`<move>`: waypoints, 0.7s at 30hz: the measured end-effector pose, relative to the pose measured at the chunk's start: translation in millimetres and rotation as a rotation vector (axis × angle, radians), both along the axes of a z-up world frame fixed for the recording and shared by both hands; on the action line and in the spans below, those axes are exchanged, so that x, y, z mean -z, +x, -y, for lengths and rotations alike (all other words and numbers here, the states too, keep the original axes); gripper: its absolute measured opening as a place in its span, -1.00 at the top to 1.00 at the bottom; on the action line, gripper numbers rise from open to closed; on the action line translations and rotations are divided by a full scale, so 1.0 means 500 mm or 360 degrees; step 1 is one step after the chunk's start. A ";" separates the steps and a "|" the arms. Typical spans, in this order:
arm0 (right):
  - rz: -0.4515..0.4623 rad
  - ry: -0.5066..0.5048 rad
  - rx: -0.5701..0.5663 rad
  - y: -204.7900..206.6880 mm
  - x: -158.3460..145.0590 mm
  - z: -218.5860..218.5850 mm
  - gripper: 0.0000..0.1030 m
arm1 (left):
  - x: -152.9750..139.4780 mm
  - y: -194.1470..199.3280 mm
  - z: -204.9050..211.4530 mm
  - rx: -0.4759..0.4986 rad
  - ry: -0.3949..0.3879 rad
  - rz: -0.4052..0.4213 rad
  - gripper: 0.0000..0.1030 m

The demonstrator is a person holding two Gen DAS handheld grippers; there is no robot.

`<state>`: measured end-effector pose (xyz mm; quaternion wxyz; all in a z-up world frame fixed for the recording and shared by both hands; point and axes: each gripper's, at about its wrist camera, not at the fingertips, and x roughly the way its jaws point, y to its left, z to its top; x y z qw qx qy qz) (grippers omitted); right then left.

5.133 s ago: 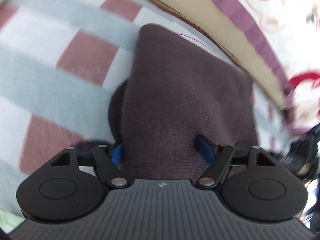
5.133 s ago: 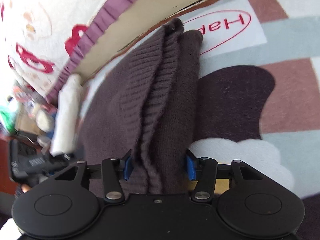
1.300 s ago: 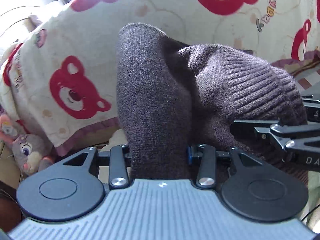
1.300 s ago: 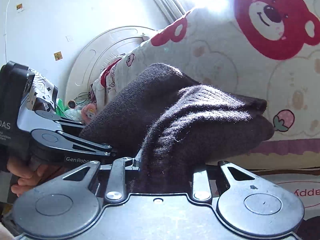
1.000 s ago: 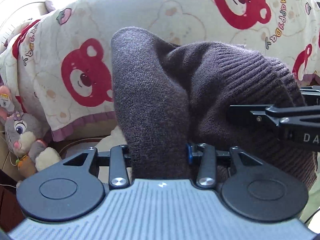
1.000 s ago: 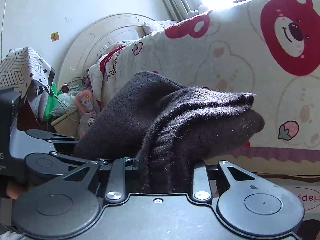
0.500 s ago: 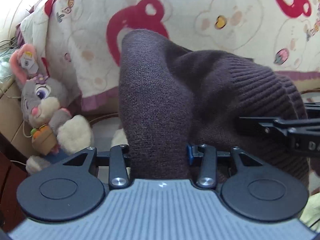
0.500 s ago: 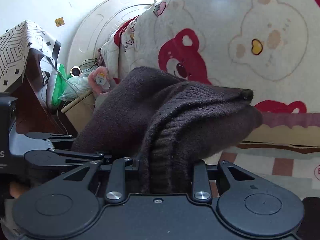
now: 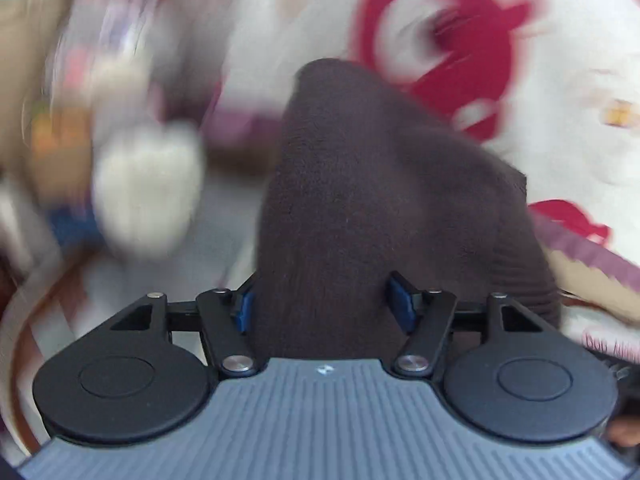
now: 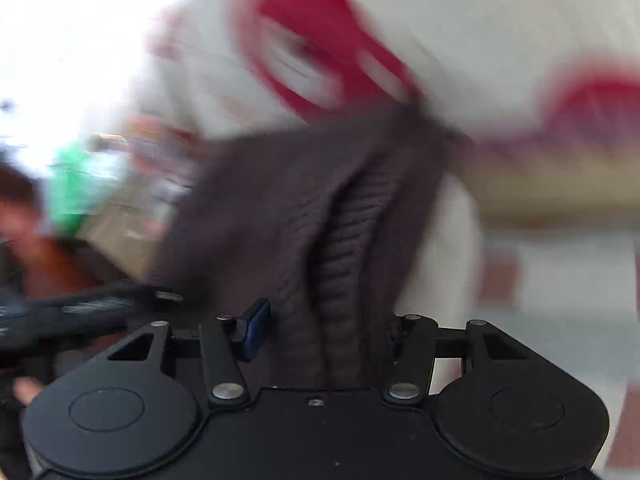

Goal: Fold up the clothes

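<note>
A dark brown knitted sweater (image 9: 380, 200) fills the middle of the left wrist view, bunched between the blue pads of my left gripper (image 9: 322, 304). Its jaws are opening and both pads show beside the knit with the squeeze gone. In the right wrist view the same sweater (image 10: 320, 200), ribbed hem toward me, runs through my right gripper (image 10: 326, 324). Those jaws are opening too; the left pad (image 10: 256, 320) stands just off the fabric and the other is hidden behind it. The left gripper (image 10: 80, 308) appears blurred at the left.
A cream blanket with red bears (image 9: 440, 40) hangs close behind the sweater. A plush toy (image 9: 148, 188) sits blurred at the left. A checked rug (image 10: 560, 280) lies below at the right. Green clutter (image 10: 76, 188) is at the far left.
Both grippers have swung down and sideways with the sweater, and the views are now smeared. Both pairs of jaws have spread; the blue pads that were buried in the knit now show.
</note>
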<state>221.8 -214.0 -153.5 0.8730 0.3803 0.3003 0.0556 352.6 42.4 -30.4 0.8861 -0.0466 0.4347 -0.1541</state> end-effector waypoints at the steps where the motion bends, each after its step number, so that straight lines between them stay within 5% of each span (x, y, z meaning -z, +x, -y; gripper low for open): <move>1: 0.0007 0.0070 -0.0004 -0.008 0.032 0.013 0.11 | 0.029 -0.007 -0.020 -0.0157 -0.0056 -0.0077 0.36; 4: 0.0102 0.0215 -0.0039 -0.040 0.061 0.038 0.10 | 0.047 -0.102 -0.061 -0.0232 -0.0179 0.0141 0.29; 7: 0.0107 0.0248 -0.0070 -0.053 0.062 0.046 0.05 | 0.069 -0.186 -0.118 -0.0468 -0.0289 0.0266 0.18; 10: 0.0067 0.0265 -0.0095 -0.067 0.059 0.040 -0.08 | 0.115 -0.200 -0.195 -0.0709 -0.0466 0.0156 0.17; 13: 0.0039 0.0283 -0.0136 -0.085 0.057 0.025 -0.17 | 0.145 -0.220 -0.261 -0.0869 -0.0514 0.0129 0.17; 18: -0.0003 0.0263 -0.0160 -0.115 0.076 -0.012 -0.21 | 0.195 -0.219 -0.323 -0.0723 -0.0890 -0.0044 0.05; 21: -0.0020 0.0412 -0.0088 -0.115 0.099 -0.002 -0.27 | 0.216 -0.204 -0.305 -0.0660 -0.0959 -0.0098 -0.05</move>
